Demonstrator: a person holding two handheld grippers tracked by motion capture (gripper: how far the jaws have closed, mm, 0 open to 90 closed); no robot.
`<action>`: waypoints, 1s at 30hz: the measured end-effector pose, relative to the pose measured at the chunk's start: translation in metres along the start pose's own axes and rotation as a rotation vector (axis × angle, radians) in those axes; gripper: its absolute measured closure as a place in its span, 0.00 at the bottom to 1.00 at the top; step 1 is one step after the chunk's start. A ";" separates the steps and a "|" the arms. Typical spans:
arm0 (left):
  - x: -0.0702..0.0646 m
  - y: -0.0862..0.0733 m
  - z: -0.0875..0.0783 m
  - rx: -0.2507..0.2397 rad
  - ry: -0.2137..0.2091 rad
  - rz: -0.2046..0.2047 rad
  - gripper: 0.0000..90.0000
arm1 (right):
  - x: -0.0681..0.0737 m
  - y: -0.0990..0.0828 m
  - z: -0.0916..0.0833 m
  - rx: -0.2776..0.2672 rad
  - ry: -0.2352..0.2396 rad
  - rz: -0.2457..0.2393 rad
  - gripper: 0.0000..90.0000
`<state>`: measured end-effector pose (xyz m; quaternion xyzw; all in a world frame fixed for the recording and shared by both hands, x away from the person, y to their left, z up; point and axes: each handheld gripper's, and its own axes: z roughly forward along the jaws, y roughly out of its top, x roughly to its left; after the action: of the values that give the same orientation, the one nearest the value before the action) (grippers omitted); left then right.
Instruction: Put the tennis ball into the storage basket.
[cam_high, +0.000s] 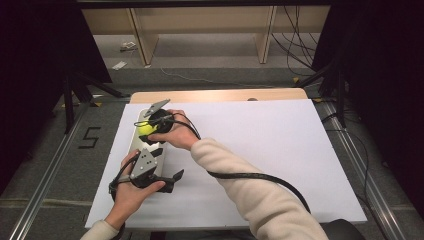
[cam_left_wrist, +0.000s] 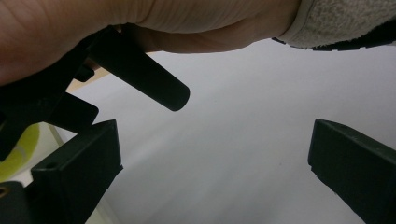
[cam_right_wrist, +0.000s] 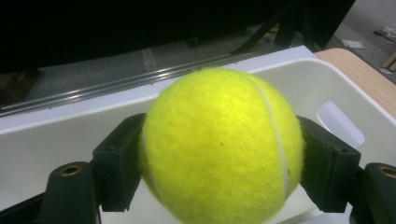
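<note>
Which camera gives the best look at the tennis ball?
The right gripper view: the tennis ball looms large, clamped between the black jaws above the white bin. The high view shows it small, partly hidden; the left gripper view catches a yellow sliver.

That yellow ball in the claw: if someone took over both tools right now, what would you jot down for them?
Right claw: shut on the tennis ball, held over the white bin at the table's left side.
Left claw: open and holding nothing, near the bin's front end above the white sheet.
Done: ball picked up and brought over the bin.
Left: probably lower and release it into the bin; whether it already touches the bin floor can't be told.
</note>
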<state>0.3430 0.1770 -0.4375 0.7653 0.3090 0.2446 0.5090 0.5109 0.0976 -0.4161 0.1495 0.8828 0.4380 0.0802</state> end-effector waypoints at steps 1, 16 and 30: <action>0.000 0.000 0.000 0.001 0.000 0.000 0.02 | 0.000 0.000 0.001 0.001 -0.002 -0.004 0.29; 0.000 0.000 0.000 0.002 0.000 0.004 0.02 | -0.002 -0.002 0.007 0.016 -0.007 0.006 0.28; 0.000 0.000 0.000 0.002 0.002 0.003 0.02 | 0.001 -0.004 0.010 0.028 -0.001 0.011 0.28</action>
<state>0.3427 0.1768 -0.4375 0.7662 0.3084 0.2457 0.5074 0.5121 0.1031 -0.4259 0.1555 0.8880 0.4260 0.0765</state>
